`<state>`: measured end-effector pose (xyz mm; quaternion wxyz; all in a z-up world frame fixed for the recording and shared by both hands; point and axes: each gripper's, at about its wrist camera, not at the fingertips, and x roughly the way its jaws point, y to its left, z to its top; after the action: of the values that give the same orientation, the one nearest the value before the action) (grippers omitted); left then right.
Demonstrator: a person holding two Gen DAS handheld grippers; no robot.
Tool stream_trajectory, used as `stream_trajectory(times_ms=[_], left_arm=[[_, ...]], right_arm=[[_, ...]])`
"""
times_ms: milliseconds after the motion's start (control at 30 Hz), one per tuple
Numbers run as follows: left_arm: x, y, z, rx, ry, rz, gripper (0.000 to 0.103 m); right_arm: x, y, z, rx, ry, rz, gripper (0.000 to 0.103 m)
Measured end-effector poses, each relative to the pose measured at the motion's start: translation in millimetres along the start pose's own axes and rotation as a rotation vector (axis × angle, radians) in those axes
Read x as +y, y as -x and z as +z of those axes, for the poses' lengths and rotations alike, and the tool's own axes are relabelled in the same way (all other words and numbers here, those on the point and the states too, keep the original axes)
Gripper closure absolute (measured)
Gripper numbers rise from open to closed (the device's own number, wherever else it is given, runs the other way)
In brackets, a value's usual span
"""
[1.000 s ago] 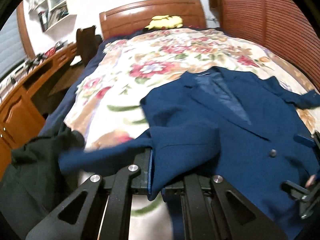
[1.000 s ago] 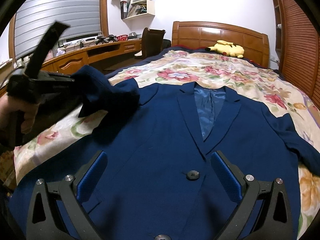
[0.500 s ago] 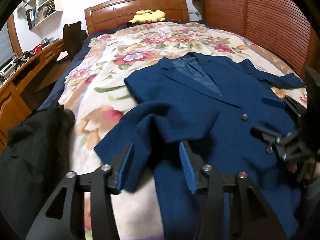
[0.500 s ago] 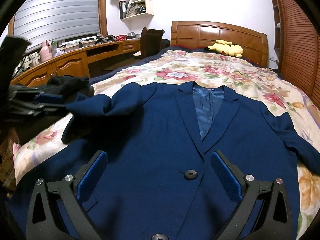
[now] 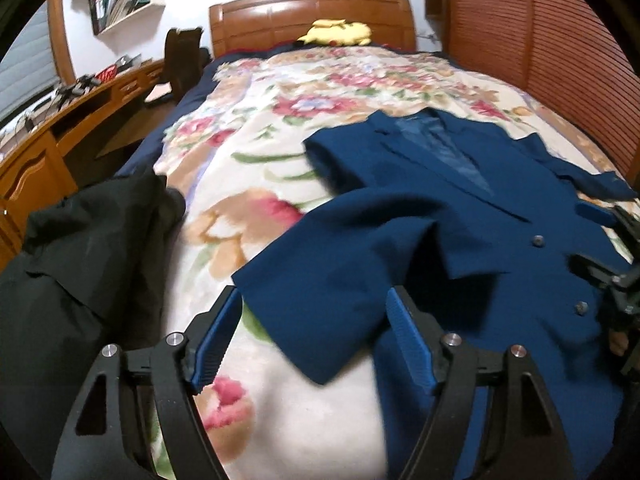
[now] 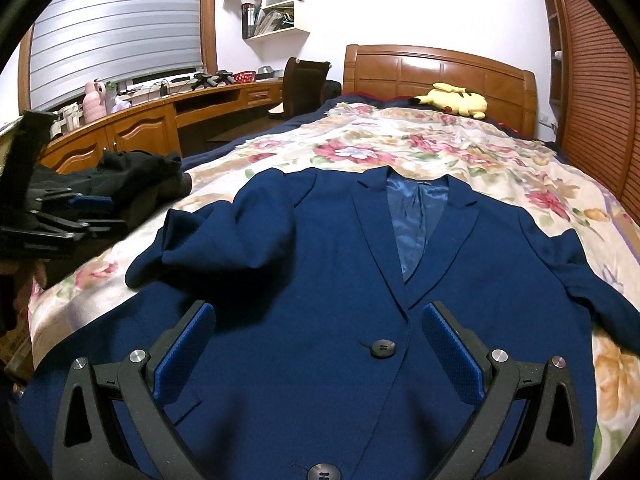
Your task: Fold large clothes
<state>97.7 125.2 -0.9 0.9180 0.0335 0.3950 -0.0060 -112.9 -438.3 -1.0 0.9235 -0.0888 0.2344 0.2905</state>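
A navy blue jacket (image 6: 360, 280) lies face up on the flowered bedspread (image 6: 400, 148), collar toward the headboard. Its left sleeve (image 5: 332, 280) is doubled back across the chest and lies loose. My left gripper (image 5: 312, 320) hovers over the sleeve's cuff end with its jaws opening; the cloth lies between the blue pads (image 5: 216, 336) without being pressed. In the right wrist view the left gripper (image 6: 96, 212) sits off the bed's left edge. My right gripper (image 6: 318, 344) stands open above the jacket front, near a black button (image 6: 382, 348), holding nothing.
A pile of black clothes (image 5: 80, 248) sits at the bed's left edge. A yellow plush toy (image 6: 452, 98) rests by the wooden headboard (image 6: 440, 68). A long wooden desk (image 6: 140, 128) and a chair (image 6: 304, 84) stand to the left, slatted doors (image 5: 540, 40) to the right.
The left gripper went from shut on the sleeve to open and drew back toward the bed's near left edge. The sleeve dropped flat. The right gripper stayed still.
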Motion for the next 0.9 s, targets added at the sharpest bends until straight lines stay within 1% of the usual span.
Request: stream_trajectory(times_ms=[167,367,500,667,800,867,900], left_arm=[[7,-23,-6,0.053,0.044,-0.013,0.028],[9,-51,-15,0.138,0.067,-0.025,0.028],[10,-72,-17,0.21,0.085,-0.051,0.028],[15,-76,-17,0.226,0.108,-0.07,0.027],[14,-75,-20,0.22,0.1,-0.061,0.028],[13,-74,-20,0.218,0.088,-0.066,0.035],[12,-75,-19,0.22,0.087,-0.066,0.043]], right_arm=[[0,-1,0,0.003,0.006,0.001,0.0],[1,-1,0,0.007,0.01,0.003,0.0],[2,-1,0,0.009,0.014,0.002,0.0],[2,-1,1,0.009,0.015,0.004,0.0],[3,-2,1,0.01,0.018,0.004,0.0],[4,-1,1,0.01,0.02,0.006,0.0],[4,-1,1,0.01,0.021,0.007,0.0]])
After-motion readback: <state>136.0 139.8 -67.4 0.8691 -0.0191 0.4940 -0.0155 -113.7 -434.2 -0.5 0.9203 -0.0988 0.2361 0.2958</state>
